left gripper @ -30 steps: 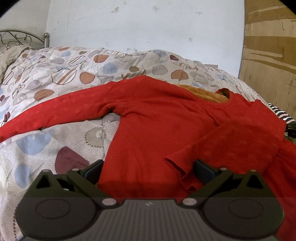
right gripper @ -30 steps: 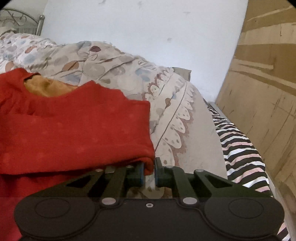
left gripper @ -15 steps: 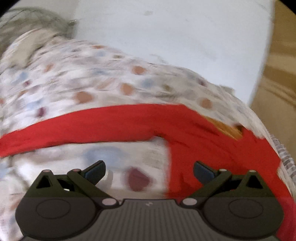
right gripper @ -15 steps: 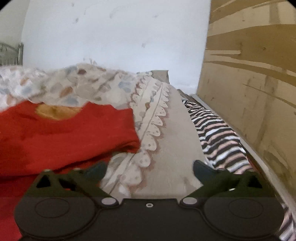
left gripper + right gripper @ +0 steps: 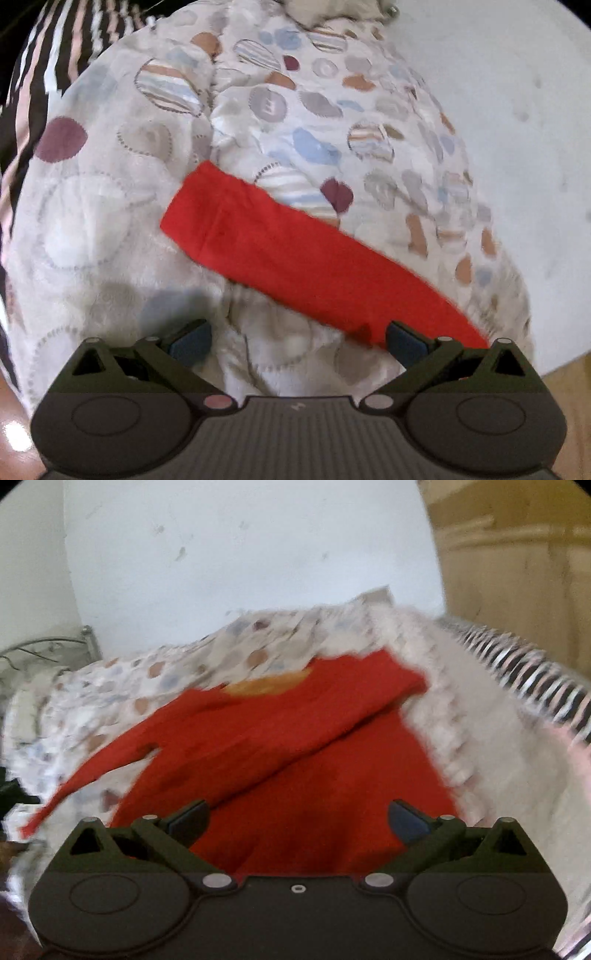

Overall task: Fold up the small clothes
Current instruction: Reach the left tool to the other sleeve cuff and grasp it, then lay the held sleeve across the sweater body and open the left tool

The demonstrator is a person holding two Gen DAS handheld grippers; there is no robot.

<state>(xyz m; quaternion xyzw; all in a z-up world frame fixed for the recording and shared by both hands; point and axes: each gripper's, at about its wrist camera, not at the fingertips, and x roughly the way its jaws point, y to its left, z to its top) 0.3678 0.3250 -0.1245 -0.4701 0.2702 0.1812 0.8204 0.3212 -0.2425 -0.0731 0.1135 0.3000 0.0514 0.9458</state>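
A red sweater [image 5: 295,746] lies spread on the patterned quilt [image 5: 155,672] of a bed, its body toward the bed's near edge and its orange-lined neck opening [image 5: 269,685] pointing toward the white wall [image 5: 240,546] at the far edge. One sleeve is folded diagonally across the chest; the other sleeve [image 5: 295,254] stretches out flat over the quilt [image 5: 110,221] toward the side of the bed with the metal bedstead [image 5: 44,646], its cuff end lying well out from the body. The left gripper [image 5: 297,341] hovers over this outstretched sleeve with its jaws spread wide and nothing between them; the sleeve runs under the jaw on the picture's right, but whether the pad touches the cloth cannot be told through the blur. The right gripper [image 5: 297,819] hangs above the lower part of the sweater's body, its jaws at their widest and empty, the red cloth below and apart from the pads. A black-and-white striped cloth [image 5: 524,672] lies along the bed's edge next to a wooden panel [image 5: 517,572], well apart from the sweater.
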